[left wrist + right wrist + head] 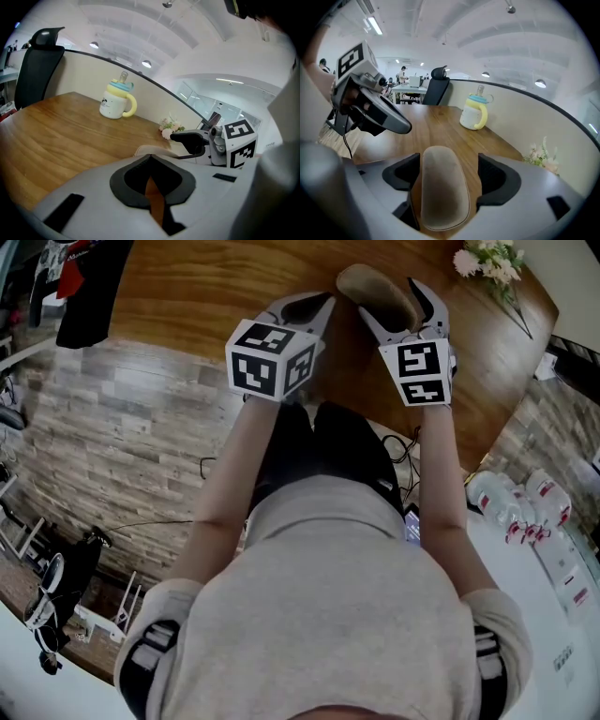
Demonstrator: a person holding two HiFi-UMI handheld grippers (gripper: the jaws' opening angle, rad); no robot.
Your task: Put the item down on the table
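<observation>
Tan oval item (440, 187), kind unclear, near end cut off in right gripper view, clamped in right gripper (392, 304) over wooden table (216, 287), contact w/ tabletop unclear, left gripper (149, 159) clenched, empty, alongside, both forearms stretched fwd.

A white mug (474, 112) with a yellow handle and a blue lid stands upright near a curved beige partition (543, 122). A small bunch of pale flowers (487, 261) lies well apart from it, along the same partition. A black office chair (37, 65) stands at the far end. Below, the floor (112, 427) is grey-brown planking, with thin cables (405, 448) trailing over it. To the right, several bottles (520, 507) with red labels lie grouped on a white surface. A dark garment (89, 287) hangs at upper left.
</observation>
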